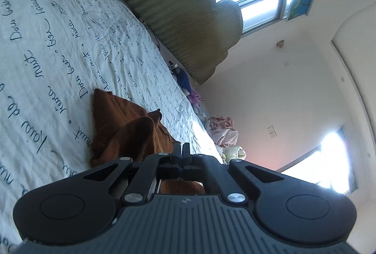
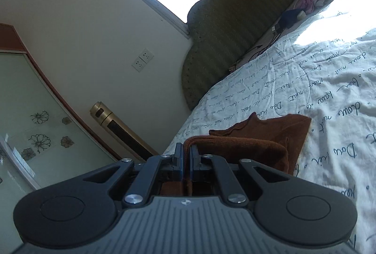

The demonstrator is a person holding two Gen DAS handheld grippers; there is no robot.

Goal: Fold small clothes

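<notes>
A small brown garment (image 1: 127, 129) lies partly folded on the white bedspread with dark script (image 1: 47, 47). My left gripper (image 1: 181, 148) is shut on an edge of it, with brown cloth passing under the fingers. In the right wrist view the same brown garment (image 2: 263, 136) lies on the bedspread (image 2: 329, 89). My right gripper (image 2: 187, 150) is shut on another edge, a fold of cloth pinched between its fingers. Both hold the cloth a little above the bed.
A green padded headboard (image 1: 183, 26) (image 2: 235, 19) stands at the bed's head below a window. Loose clothes (image 1: 223, 131) are heaped by the far bed edge. A gold tower fan (image 2: 117, 129) and a glass wardrobe door (image 2: 35, 124) stand beside the bed.
</notes>
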